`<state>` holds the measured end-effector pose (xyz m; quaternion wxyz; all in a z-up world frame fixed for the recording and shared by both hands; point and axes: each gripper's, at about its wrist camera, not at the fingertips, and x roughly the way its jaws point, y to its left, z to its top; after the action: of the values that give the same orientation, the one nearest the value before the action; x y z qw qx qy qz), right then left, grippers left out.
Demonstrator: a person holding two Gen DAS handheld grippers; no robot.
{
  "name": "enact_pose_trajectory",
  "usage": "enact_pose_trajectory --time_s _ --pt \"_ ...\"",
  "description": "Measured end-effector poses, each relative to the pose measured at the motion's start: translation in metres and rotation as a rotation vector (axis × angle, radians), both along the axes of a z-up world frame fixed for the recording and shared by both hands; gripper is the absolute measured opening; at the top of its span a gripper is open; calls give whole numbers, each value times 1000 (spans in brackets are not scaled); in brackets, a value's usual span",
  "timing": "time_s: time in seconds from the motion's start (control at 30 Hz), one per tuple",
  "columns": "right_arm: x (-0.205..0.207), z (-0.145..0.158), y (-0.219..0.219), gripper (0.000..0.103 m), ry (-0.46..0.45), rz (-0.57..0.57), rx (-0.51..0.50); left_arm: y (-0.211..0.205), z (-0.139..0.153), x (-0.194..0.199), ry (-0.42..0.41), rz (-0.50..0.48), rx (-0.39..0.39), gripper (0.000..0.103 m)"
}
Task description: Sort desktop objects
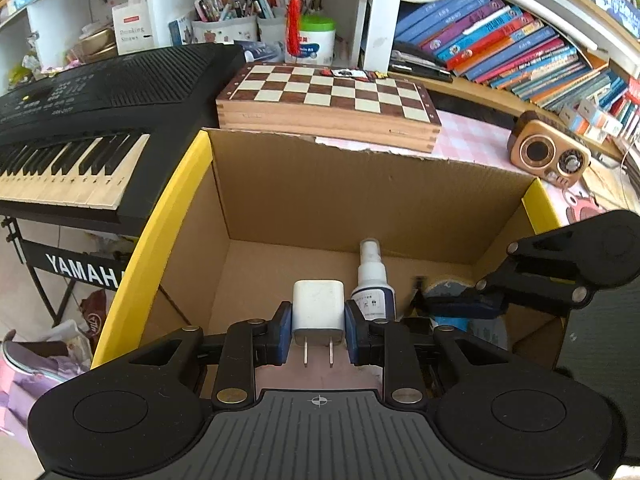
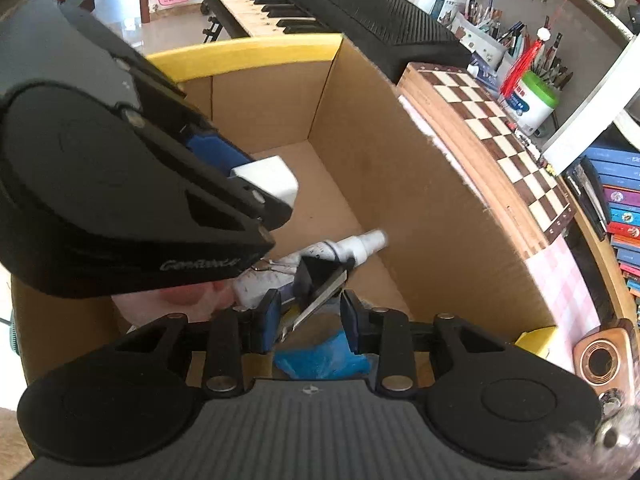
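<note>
An open cardboard box [image 1: 360, 184] with yellow edges fills both views. My left gripper [image 1: 318, 320] is shut on a white charger plug [image 1: 318, 308], prongs toward the camera, held over the inside of the box. A white spray bottle [image 1: 372, 280] lies on the box floor just beyond it. In the right wrist view my right gripper [image 2: 310, 320] is shut on a small black clip-like thing with a silver edge [image 2: 320, 284], low inside the box [image 2: 420, 208] above the spray bottle [image 2: 344, 250]. The left gripper [image 2: 240, 168] with the charger [image 2: 266, 182] hangs at upper left. The right gripper [image 1: 460, 304] shows at the right of the left wrist view.
A blue plastic bag [image 2: 324, 356] lies on the box floor. Behind the box stands a wooden chessboard case [image 1: 328, 100]. A black electric keyboard [image 1: 80, 120] is to the left, a small wooden radio [image 1: 548, 156] and shelves of books [image 1: 520, 52] to the right.
</note>
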<state>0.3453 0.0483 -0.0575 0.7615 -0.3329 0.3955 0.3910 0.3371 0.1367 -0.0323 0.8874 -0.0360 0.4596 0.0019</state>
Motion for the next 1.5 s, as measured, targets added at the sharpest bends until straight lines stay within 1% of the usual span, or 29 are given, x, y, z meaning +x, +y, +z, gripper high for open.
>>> enact_pose_trajectory --time_s 0.07,0.1,0.13,0.2,0.27,0.37,0.43,0.5,0.63,0.7,0.77,0.83,0.9,1.07,1.13,1.2,1.37,1.5 --pt "-2 2 -1 36 -11 -3 16 -1 0 0 6 -2 10 27" --pt "-3 4 -2 43 -13 -5 26 -2 0 -1 4 -4 14 28" --pt "-4 6 -3 47 -22 -9 37 -2 1 -3 -3 -3 18 29" --pt "-7 10 -6 47 -39 -17 55 -3 4 -8 -28 -1 15 43" --pt "-9 16 -10 48 -48 -33 82 -5 9 -14 -55 -3 16 49" --pt "-14 27 -17 50 -69 -62 126 -8 18 -25 -94 -10 22 53" --pt "-18 36 -24 53 -87 -85 161 -9 26 -33 -124 -12 19 59" --pt "-23 44 -31 54 -106 -100 192 -11 36 -43 -163 -3 23 70" --pt "-36 61 -48 54 -154 -147 240 -14 56 -66 -240 9 38 79" --pt "-43 68 -55 54 -175 -177 264 -15 64 -78 -270 22 54 88" --pt "-51 75 -64 55 -193 -213 293 -17 73 -92 -313 37 79 90" --pt "-61 83 -72 63 -213 -249 324 -18 80 -104 -344 39 87 92" --pt "-71 87 -80 67 -230 -280 354 -18 87 -116 -368 48 92 94" --pt "-103 93 -97 71 -291 -354 385 -14 95 -147 -419 83 74 95" --pt "-118 94 -103 74 -316 -383 390 -11 97 -161 -430 100 61 95" --pt "-132 94 -109 74 -324 -406 400 -8 98 -177 -440 121 52 95" --pt "-171 95 -121 75 -338 -463 425 -3 97 -212 -438 145 45 95" --pt "-201 93 -131 79 -342 -513 451 -3 94 -240 -432 157 37 95"
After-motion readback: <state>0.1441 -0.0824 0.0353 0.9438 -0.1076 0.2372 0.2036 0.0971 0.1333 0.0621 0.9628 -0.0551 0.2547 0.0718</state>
